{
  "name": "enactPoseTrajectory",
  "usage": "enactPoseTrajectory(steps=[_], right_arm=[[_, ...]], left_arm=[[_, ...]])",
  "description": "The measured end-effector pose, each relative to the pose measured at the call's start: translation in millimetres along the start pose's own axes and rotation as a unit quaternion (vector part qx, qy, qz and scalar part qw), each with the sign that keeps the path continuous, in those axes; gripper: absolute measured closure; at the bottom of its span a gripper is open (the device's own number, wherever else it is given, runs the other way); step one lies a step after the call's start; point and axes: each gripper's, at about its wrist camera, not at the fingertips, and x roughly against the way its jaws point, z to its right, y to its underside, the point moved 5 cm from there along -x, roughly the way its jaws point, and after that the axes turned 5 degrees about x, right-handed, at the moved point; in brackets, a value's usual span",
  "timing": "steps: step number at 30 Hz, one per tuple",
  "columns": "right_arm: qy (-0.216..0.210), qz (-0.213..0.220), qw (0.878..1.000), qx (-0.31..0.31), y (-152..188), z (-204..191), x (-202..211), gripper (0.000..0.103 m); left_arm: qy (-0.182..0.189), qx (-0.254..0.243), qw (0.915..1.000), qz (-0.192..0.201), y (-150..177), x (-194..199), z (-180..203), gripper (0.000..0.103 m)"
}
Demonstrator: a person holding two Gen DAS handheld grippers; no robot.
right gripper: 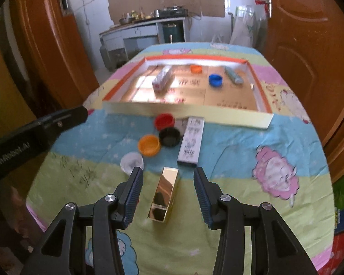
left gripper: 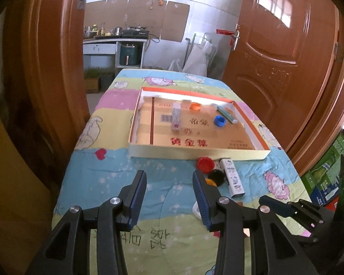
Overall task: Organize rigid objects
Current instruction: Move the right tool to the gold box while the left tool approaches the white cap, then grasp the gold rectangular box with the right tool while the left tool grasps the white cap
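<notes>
straddling: gold box [right gripper: 164, 194] is framed by right gripper [right gripper: 168, 194], jaws wide | long axis 12-to-6 | left gripper [left gripper: 169, 197] wide, empty

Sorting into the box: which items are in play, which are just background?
In play: tray box, gold box, white carton, red cap, black cap, orange cap, white cap.
Background: quilt, door, kitchen counter.
</notes>
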Motion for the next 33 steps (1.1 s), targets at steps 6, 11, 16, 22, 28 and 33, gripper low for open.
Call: enactPoseTrajectory(steps=[6, 11, 16, 22, 28, 33], right_arm=[[0.0, -0.015, 1.0, -0.007, 8, -5, -16, 0.056], [0.014, -0.022, 1.0, -0.008, 11, -8, -22, 0.083], [0.004, -0.021, 1.0, -0.02, 10, -2, -17, 0.083], [0.028, 0.003, 0.999, -0.026, 9, 17, 4, 0.085], [0.029, 0.008, 0.998, -0.046, 12, 31, 10, 0.085], [0.029, 0.011, 0.998, -0.048, 13, 35, 10, 0.085]], left_arm=[[-0.002, 0.0, 1.0, -0.008, 10, -3, -6, 0.061], [0.004, -0.008, 0.9999, -0.015, 16, -6, -4, 0.061], [0.026, -0.029, 0.9989, -0.025, 23, -12, 10, 0.061], [0.051, -0.066, 0.9953, -0.049, 40, -26, 35, 0.061], [0.042, -0.089, 0.9932, -0.062, 54, -41, 45, 0.061], [0.027, -0.104, 0.9918, -0.069, 59, -55, 48, 0.061]])
